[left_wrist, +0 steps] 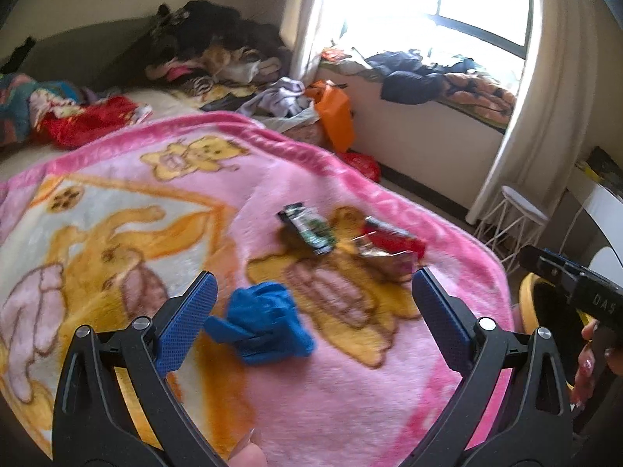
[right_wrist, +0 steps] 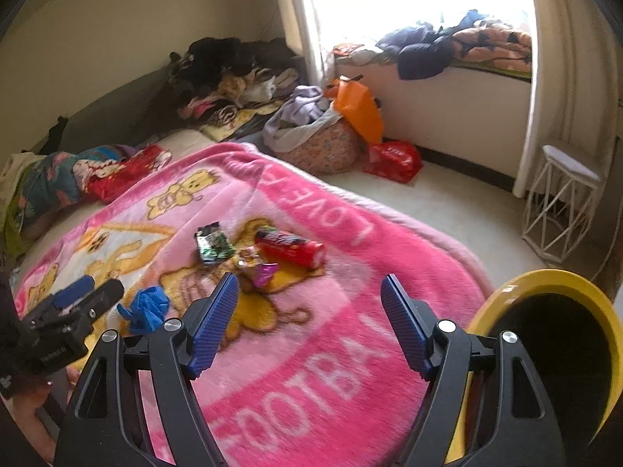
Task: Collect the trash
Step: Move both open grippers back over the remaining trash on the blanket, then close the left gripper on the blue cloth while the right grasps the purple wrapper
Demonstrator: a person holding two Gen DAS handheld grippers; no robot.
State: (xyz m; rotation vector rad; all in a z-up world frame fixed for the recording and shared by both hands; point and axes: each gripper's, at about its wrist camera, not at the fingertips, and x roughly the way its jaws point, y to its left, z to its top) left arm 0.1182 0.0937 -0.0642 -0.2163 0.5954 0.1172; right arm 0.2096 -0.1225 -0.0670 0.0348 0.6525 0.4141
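Hovering over the pink blanket (left_wrist: 319, 397), the left claw (left_wrist: 311, 311) has its blue pads spread wide with nothing gripped; the crumpled blue glove (left_wrist: 268, 319) lies on the blanket between the pads, nearer the left one, and whether it touches that pad cannot be told. The right claw (right_wrist: 309, 311) is likewise well open and empty, held above the blanket's pink border with its white lettering.

The trash lies together on the blanket's bear print, ahead of both claws: a green-and-black wrapper (right_wrist: 214, 247), a red tube (right_wrist: 290, 251) just right of it, and a crinkled foil wrapper (right_wrist: 259, 268) in front, between them and touching or nearly touching the tube. In the right view the glove (right_wrist: 146, 307) sits apart from that cluster, to the left, beside the left claw (right_wrist: 83, 295).

A yellow bin (right_wrist: 545, 284) with a dark inside stands off the bed's edge, just right of the right claw. Clothes are heaped at the bed's far end and on the window ledge; a white wire stool (right_wrist: 560, 210) stands by the curtain.
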